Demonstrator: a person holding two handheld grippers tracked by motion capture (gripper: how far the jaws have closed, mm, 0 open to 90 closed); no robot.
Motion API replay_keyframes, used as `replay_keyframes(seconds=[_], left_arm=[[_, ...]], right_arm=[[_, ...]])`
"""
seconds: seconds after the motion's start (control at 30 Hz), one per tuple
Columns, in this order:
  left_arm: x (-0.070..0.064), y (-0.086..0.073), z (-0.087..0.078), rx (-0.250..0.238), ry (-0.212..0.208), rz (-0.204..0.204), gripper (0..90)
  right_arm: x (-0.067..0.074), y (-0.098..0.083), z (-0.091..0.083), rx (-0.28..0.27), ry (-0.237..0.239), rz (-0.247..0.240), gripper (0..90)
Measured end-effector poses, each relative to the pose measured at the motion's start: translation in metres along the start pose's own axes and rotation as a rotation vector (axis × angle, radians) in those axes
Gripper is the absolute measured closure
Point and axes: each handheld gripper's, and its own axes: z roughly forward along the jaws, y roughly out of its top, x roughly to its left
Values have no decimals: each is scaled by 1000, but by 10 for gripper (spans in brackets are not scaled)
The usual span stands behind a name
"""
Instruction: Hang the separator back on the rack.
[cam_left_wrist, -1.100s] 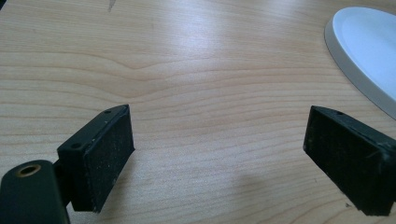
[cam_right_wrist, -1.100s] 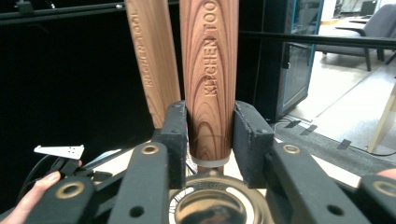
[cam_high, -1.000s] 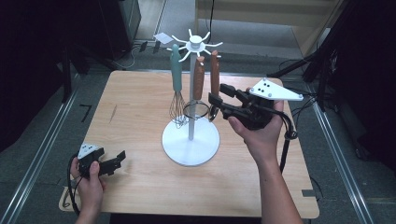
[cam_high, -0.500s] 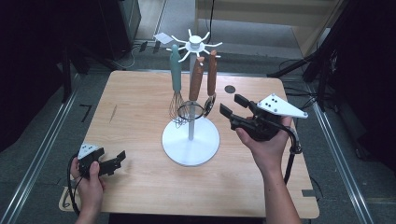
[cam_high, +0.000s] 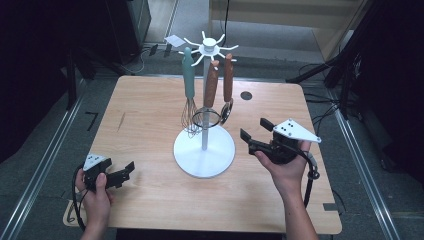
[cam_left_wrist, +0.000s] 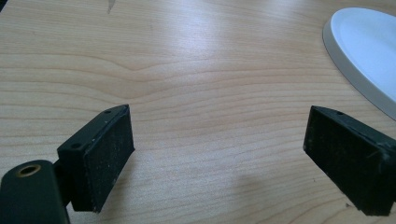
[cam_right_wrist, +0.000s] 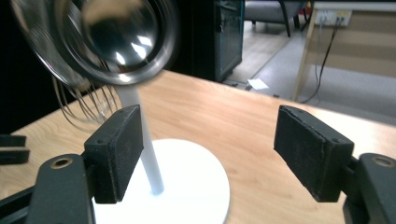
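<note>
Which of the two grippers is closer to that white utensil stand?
The right gripper. It hovers open just beside the stand, at its right. The left gripper sits farther off, near the table's front left corner.

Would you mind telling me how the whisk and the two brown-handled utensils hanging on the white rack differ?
The whisk has a teal handle; the two brown-handled utensils have brown ones. The whisk ends in a wire cage, while the brown-handled utensils end in rounded metal heads. The whisk hangs left of the rack's post, the brown-handled utensils to its right. All hang handle-up from the same white rack.
</note>
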Motion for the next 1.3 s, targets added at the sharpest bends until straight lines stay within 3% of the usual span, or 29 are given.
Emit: replay_keyframes(seconds=[0.3, 0.6, 1.13, 1.23, 1.3], left_arm=[[0, 0, 0, -2, 0, 3, 89], [0, 0, 0, -4, 1, 4, 89], [2, -2, -3, -6, 0, -15, 88], [3, -2, -4, -16, 0, -23, 88], [2, -3, -5, -14, 1, -18, 88]], right_arm=[[-15, -45, -2, 48, -49, 60, 227], [-43, -86, -7, 96, -133, 119, 223], [-76, -127, -42, 157, -241, 171, 222], [-81, -132, -50, 162, -258, 171, 219], [-84, -137, -54, 181, -281, 145, 219]])
